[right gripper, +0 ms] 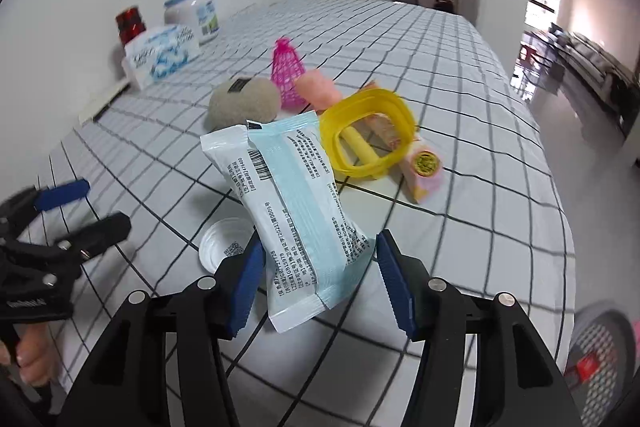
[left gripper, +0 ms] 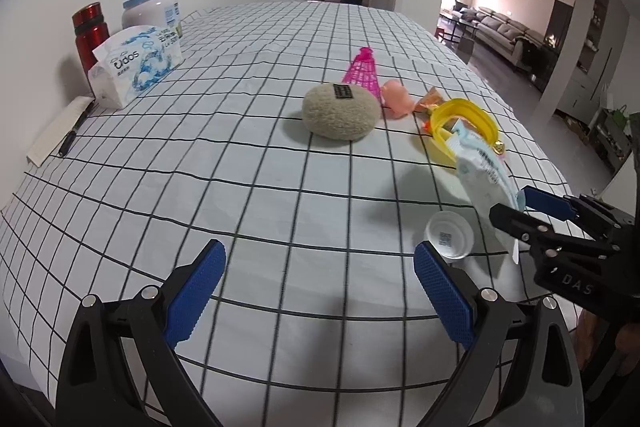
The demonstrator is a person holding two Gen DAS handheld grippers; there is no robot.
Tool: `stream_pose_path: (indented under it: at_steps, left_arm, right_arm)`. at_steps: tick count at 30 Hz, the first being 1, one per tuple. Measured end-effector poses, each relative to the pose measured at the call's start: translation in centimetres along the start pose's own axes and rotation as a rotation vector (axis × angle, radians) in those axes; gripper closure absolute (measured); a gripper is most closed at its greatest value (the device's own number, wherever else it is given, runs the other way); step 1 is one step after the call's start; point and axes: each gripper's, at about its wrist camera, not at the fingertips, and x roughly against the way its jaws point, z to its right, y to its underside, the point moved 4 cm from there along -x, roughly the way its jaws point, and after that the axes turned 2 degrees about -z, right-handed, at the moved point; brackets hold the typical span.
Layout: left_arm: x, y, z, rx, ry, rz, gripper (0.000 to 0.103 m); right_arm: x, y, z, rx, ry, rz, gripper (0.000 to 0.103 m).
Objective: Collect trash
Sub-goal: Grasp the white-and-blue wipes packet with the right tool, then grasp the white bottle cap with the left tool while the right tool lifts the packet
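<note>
One white-and-blue packet (right gripper: 296, 203) clamped across its width in right gripper (right gripper: 320, 243), tilted above checked tablecloth (right gripper: 480, 227); clear plastic cup (right gripper: 224, 243) at nine o'clock, lower; yellow ring (right gripper: 372, 135) at one o'clock, beyond; left gripper (left gripper: 320, 249) spread wide, holding nothing.

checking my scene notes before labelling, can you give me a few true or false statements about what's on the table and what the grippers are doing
1. The right gripper has a white and blue packet between its fingers. True.
2. The left gripper is closed on the clear plastic cup. False: its jaws stand open and empty, with the cup lying on the checked tablecloth nearby.
3. The yellow ring-shaped container is tipped on its side. True.
4. The pink mesh cone sits next to the tissue box. False: it stands beside the beige plush stone, away from the box.
</note>
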Motion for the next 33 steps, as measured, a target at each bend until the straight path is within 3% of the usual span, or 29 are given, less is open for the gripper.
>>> stream_pose_path:
  at_steps: [10,15,23,29,32,33]
  left_arm:
    - [-1.0,0.1,4.1,-0.061,0.079,-0.016,0.010]
    - [-2.3,0.0,5.8,-0.089,0.089,-0.040,0.010]
    - [-3.4,-0.2,7.4,-0.123,0.089,-0.060,0.014]
    - [-4.2,-0.1,8.2,-0.150,0.079,-0.085,0.032]
    - [-4.3,-0.1,8.4,-0.158,0.080,-0.089,0.048]
    - [-4.4,0.0,8.4,-0.158,0.084,-0.094,0.059]
  right_arm:
    - [4.9,1.9,2.9,-0.156,0.095,0.122,0.048]
    - [6.4,3.7,3.9,-0.191,0.142,0.132,0.048]
    - [7.8,5.9,4.9,-0.271,0.131,0.144,0.048]
    - [8.6,6.6,5.3,-0.292,0.132,0.156,0.048]
    - [8.9,6.8,5.4,-0.301,0.129,0.161,0.048]
    - [9.1,6.9,5.4,-0.303,0.129,0.163,0.048]
